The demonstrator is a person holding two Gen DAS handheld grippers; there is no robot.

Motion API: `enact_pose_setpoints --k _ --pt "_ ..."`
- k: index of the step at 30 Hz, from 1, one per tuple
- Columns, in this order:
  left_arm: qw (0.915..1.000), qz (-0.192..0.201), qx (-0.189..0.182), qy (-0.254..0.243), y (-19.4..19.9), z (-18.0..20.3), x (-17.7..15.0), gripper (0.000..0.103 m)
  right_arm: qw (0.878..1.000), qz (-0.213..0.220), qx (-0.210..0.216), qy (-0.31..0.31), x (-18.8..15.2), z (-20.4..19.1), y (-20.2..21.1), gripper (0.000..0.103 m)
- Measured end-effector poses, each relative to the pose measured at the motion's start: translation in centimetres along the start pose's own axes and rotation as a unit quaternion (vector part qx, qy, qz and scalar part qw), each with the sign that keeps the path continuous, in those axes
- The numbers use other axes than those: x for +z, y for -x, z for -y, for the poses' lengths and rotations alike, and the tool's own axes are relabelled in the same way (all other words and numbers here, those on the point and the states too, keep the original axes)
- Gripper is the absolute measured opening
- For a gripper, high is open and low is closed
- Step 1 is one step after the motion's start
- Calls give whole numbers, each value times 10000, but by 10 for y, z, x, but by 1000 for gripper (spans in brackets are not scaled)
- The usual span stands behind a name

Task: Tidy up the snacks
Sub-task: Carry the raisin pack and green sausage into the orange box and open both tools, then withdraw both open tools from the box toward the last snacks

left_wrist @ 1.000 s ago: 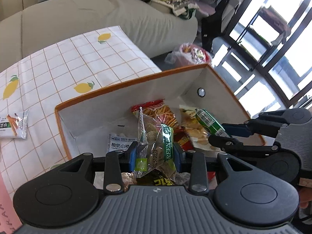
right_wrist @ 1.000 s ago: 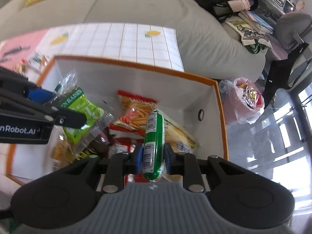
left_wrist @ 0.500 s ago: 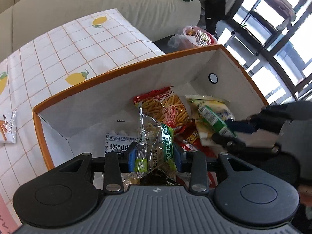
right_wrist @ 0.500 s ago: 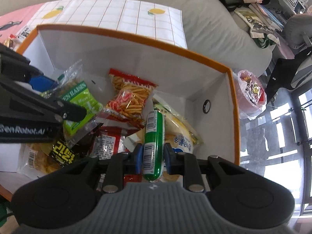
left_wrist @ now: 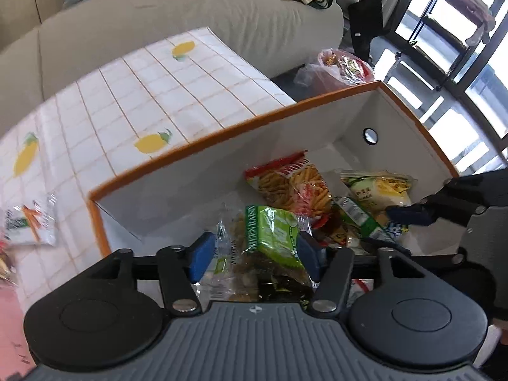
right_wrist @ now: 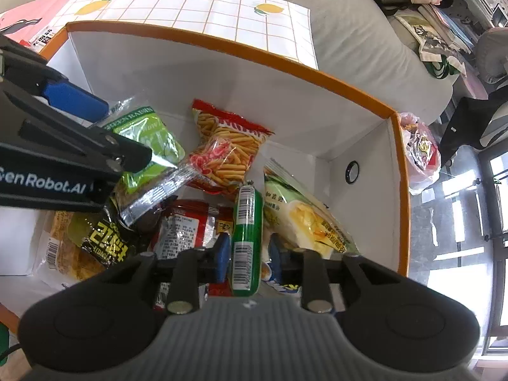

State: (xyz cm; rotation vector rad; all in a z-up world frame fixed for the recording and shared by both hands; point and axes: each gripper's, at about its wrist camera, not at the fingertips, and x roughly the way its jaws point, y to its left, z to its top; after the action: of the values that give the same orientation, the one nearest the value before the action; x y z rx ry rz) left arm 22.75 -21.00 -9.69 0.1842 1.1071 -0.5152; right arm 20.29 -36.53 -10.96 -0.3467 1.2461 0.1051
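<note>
Right wrist | right gripper (right_wrist: 248, 258) parted around green sausage (right_wrist: 247, 235) | left gripper (right_wrist: 104, 127) parted, "GREEN RAISIN" bag (right_wrist: 144, 136)

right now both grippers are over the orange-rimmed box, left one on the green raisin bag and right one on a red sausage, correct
Only the colour is wrong: the right wrist view shows the right gripper around a green sausage, not red. The left gripper brackets the green raisin bag over the box.

Both fingers (left_wrist: 203, 255) wider: raisin bag (left_wrist: 270, 238), sausage (right_wrist: 247, 241) loose.

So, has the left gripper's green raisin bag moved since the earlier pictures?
Yes. The green raisin bag has gone down into the orange-rimmed box, closer to the fries packet.
</note>
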Motion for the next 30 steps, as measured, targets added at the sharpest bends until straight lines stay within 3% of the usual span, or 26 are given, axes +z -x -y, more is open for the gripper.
enact_pose_setpoints --k 2,4,12,20,25,30 --pt "9994 139 275 -167 5 4 -1 72 10000 46 -1 12 1 -1 5 39" --pt "9986 206 384 -284 9 6 -1 74 9999 100 -14 7 1 -1 11 54" --pt "9995 181 231 -79 36 -6 -2 75 9993 346 -33 -101 5 -7 42 80" --pt "9977 416 494 -181 83 -15 -13 75 9969 763 -111 -152 5 -24 80 86" --pt "9951 606 767 -161 113 -27 -27 78 9932 1108 120 -324 7 -37 110 89" --pt "9927 809 882 161 140 -52 -46 80 9874 1442 404 -515 13 -59 132 90"
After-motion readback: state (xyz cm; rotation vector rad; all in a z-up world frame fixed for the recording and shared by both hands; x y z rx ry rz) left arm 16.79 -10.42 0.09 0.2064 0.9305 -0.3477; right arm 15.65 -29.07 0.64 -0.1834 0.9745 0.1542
